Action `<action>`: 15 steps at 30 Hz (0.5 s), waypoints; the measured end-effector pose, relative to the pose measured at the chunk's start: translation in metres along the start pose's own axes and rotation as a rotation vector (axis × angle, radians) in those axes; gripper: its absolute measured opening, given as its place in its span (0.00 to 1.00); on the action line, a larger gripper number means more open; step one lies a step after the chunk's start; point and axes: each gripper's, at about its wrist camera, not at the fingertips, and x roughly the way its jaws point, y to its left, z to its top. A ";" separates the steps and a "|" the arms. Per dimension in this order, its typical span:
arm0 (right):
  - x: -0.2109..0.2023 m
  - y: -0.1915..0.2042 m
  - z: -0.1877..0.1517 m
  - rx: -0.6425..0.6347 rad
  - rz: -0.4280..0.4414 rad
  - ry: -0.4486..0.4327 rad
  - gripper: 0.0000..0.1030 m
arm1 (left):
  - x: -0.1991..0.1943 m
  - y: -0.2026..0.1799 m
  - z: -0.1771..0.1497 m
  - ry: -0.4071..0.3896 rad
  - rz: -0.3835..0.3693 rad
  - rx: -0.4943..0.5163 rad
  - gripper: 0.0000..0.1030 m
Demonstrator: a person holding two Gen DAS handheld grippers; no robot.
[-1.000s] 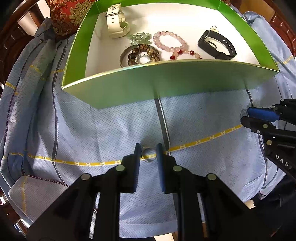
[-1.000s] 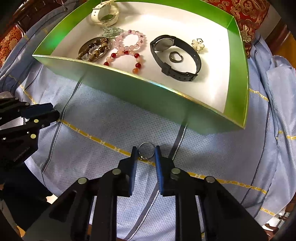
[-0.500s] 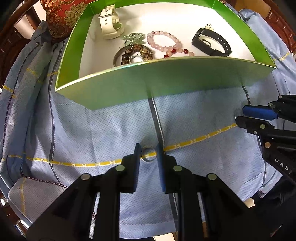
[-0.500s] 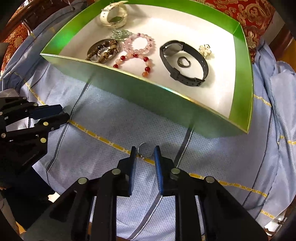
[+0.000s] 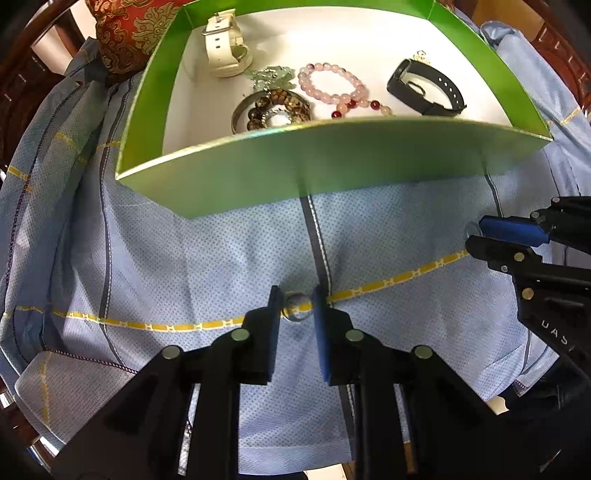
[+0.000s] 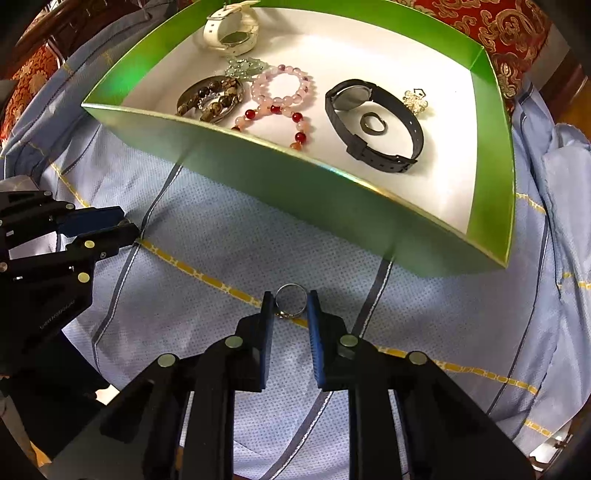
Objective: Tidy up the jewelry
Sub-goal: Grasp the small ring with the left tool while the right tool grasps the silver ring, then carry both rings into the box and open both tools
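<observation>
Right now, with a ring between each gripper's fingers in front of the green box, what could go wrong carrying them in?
The right gripper, jaws closing, pinches the thin ring only at its fingertips; it could twist out onto the blue cloth.
The near wall of the green box stands between both grippers and its floor; a low carry could clip it.
The left gripper holds its small ring as marginally.

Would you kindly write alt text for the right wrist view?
The right gripper is closing on a silver ring above a blue cloth. Beyond it, a green tray holds bead bracelets, a black watch and a white watch.
</observation>
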 end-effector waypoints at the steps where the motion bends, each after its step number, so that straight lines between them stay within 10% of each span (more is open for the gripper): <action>1: -0.004 -0.002 0.001 0.003 0.003 -0.006 0.18 | -0.003 0.002 0.001 -0.007 -0.004 -0.006 0.17; 15: -0.120 -0.021 0.017 0.050 0.013 -0.381 0.18 | -0.088 0.011 0.023 -0.351 0.014 -0.038 0.17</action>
